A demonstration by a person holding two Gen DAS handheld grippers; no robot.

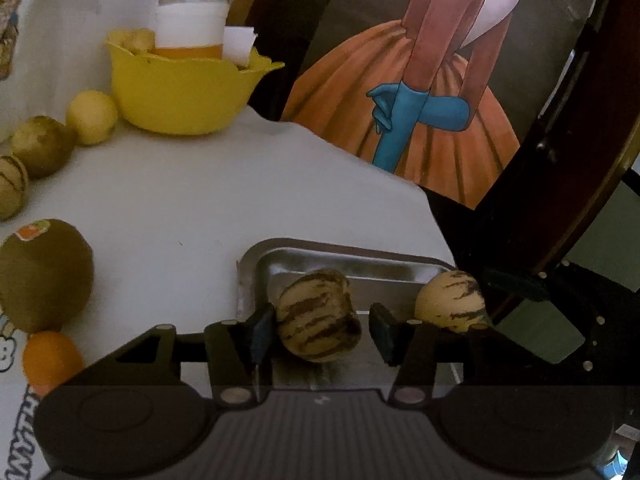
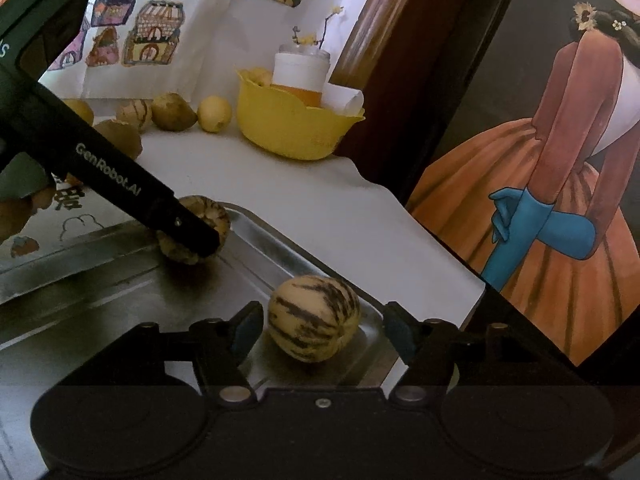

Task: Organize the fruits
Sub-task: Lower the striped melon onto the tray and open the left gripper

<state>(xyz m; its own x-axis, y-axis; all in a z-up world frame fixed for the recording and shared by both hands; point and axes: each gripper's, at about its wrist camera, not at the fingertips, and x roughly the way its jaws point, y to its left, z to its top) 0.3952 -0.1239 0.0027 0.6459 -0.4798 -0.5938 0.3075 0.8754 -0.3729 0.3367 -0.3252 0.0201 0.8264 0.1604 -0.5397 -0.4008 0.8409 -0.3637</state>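
Striped fruits sit in the metal tray (image 1: 256, 272), one between the fingers of each of our grippers. Our left gripper (image 1: 318, 334) has its jaws apart around the first striped fruit (image 1: 318, 326): the left pad looks to be right against the skin, while a clear gap shows on the other side, so nothing is clamped. Just past our left gripper's right finger lies the second striped fruit (image 1: 450, 300), near the tray's far corner. Our right gripper (image 2: 320, 332) straddles that same fruit with its jaws apart too, with gaps on both sides. Ahead and to the left of it, the black body of our left gripper reaches down over the first fruit.

Further ahead of both tools, on the white cloth (image 1: 180, 184), stands a yellow bowl (image 1: 180, 88) with a white cup (image 1: 188, 28) in it. Left of our left gripper lie a kiwi (image 1: 44, 274) and an orange (image 1: 50, 358), and more loose fruit lines up toward the bowl.
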